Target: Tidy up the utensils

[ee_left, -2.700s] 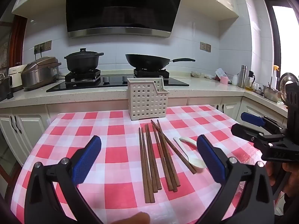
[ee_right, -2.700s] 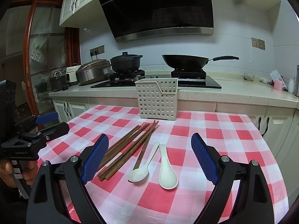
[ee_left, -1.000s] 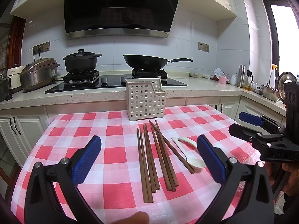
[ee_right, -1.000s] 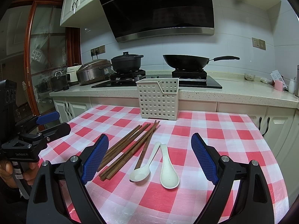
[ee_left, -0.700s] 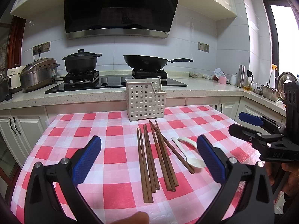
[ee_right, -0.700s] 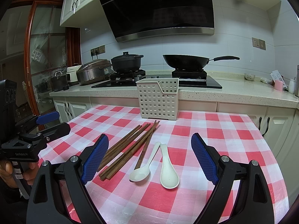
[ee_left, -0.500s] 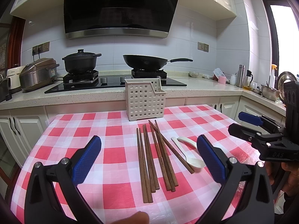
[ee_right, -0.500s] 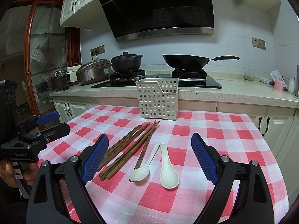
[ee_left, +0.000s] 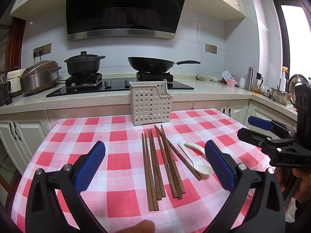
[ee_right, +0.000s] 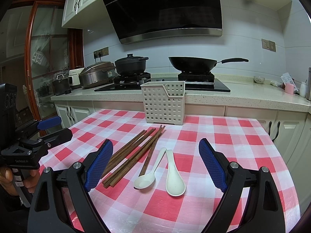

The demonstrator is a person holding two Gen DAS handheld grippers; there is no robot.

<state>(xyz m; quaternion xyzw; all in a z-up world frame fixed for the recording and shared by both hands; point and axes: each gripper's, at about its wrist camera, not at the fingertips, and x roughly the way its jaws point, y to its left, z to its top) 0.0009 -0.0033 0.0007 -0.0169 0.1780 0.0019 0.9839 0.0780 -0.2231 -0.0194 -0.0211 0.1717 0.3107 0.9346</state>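
The chopsticks [ee_left: 161,161] lie in a loose bundle mid-table [ee_left: 120,200], two spoons [ee_right: 161,172] just beside them, in front of the basket [ee_left: 150,103]. They look light, stiff and apt to roll, best pinched mid-length; the glossy spoons probably slip, so take the handle. Both the left hand-held gripper [ee_left: 155,165] and right hand-held gripper [ee_right: 155,164] gape wide, empty.

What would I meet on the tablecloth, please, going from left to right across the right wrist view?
Left gripper → chopsticks → long-handled spoon → short spoon.
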